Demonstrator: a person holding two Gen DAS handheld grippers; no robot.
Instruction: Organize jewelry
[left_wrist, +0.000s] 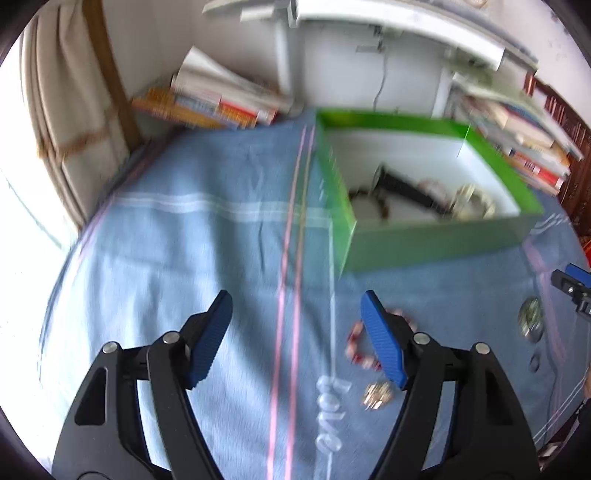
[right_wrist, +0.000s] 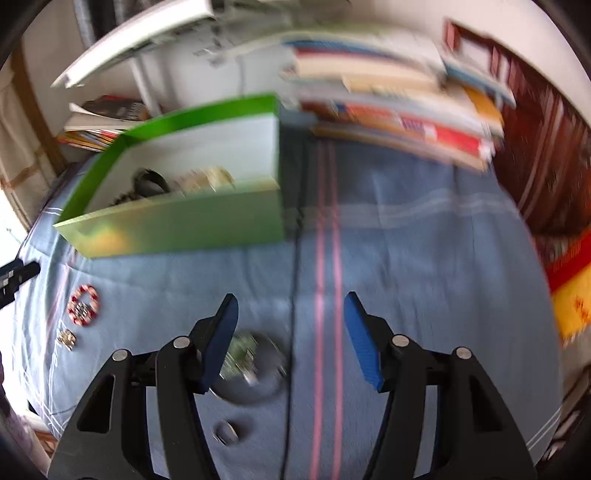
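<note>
A green box (left_wrist: 424, 242) with a white inside stands on the blue cloth and holds several jewelry pieces, among them a dark band (left_wrist: 406, 190). My left gripper (left_wrist: 297, 314) is open and empty above the cloth; a red-and-white bead bracelet (left_wrist: 354, 347) and a small gold piece (left_wrist: 376, 395) lie by its right finger. My right gripper (right_wrist: 290, 314) is open and empty; a silver-green bracelet (right_wrist: 247, 360) lies beside its left finger, and a small ring (right_wrist: 225, 432) nearer. The box (right_wrist: 177, 229), bead bracelet (right_wrist: 84, 305) and gold piece (right_wrist: 66, 339) lie to the left.
Stacks of books (left_wrist: 218, 99) (right_wrist: 399, 114) stand behind the blue striped cloth (left_wrist: 207, 236). White shelving (left_wrist: 388, 22) rises at the back. Dark wooden furniture (right_wrist: 546, 147) is on the right. The right gripper's tip (left_wrist: 572, 282) shows at the left view's right edge.
</note>
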